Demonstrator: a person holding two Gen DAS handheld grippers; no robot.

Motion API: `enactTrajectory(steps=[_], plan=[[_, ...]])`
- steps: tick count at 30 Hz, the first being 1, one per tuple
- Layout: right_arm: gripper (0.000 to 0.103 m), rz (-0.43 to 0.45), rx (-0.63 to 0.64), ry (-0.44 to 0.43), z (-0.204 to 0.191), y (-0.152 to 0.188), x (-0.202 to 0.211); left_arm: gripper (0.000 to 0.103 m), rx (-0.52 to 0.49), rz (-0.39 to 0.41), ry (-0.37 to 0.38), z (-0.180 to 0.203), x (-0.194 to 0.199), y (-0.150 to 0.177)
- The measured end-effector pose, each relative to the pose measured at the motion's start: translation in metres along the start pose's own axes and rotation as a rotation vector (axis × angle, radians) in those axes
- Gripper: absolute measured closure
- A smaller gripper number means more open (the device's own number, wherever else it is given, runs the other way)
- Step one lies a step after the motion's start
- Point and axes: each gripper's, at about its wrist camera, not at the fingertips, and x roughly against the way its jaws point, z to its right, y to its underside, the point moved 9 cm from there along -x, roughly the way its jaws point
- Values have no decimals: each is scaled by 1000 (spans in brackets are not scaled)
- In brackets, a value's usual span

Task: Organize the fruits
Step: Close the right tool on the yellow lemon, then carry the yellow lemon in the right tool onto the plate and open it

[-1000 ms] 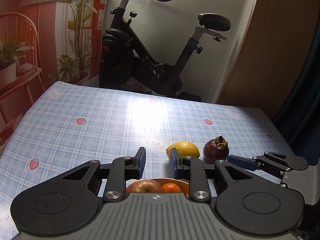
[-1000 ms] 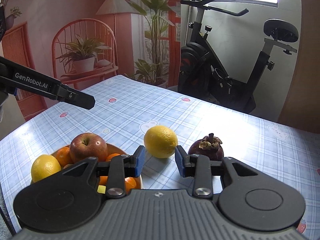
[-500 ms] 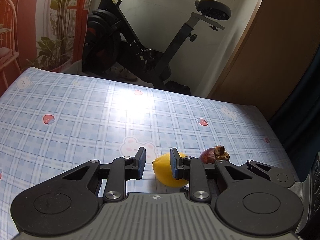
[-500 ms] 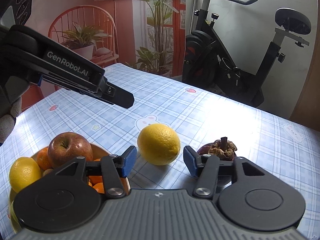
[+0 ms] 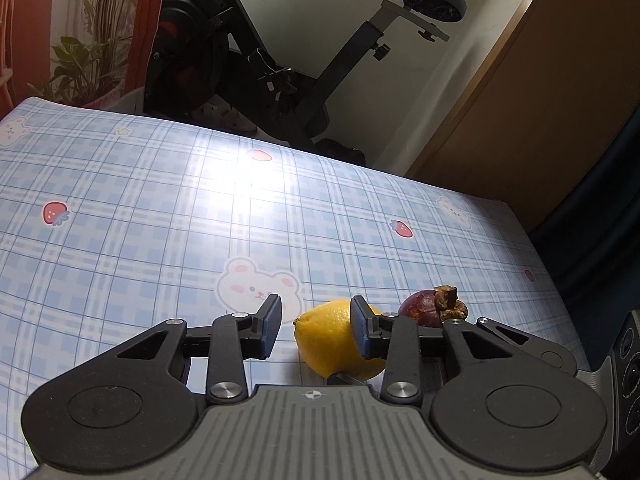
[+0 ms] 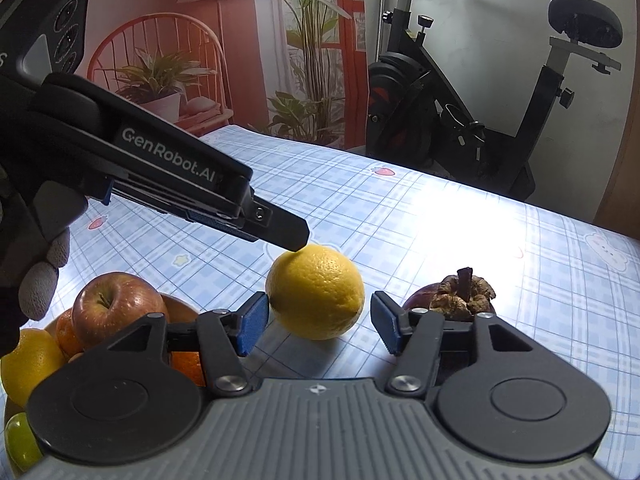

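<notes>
Low in the left wrist frame, the left tool [image 5: 315, 326] is opening, its jaws apart with the lemon [image 5: 334, 338] just ahead, unpinched. Centre-bottom of the right wrist frame, the right tool [image 6: 316, 326] is also opening, gripping nothing. Right of the lemon on the desk [image 5: 160, 200] sits the mangosteen [image 6: 454, 300]; lower left, the fruit bowl [image 6: 178, 308].
</notes>
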Motion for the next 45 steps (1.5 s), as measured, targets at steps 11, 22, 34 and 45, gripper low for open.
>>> enactTrajectory(steps=[11,22,34,45], plan=[[37,-8,24,16,-3,-3,-9,62,42,-12,50,-7,-3,2],[40,-15,-22,-28,-6,1,-4,62,29,-52,90,-1,4,11],[40,-34,-87,-62,-6,6,-3,57,40,-73,115,-1,1,16],[41,-4,-124,-80,-7,3,9,58,28,-60,120,6,12,14]])
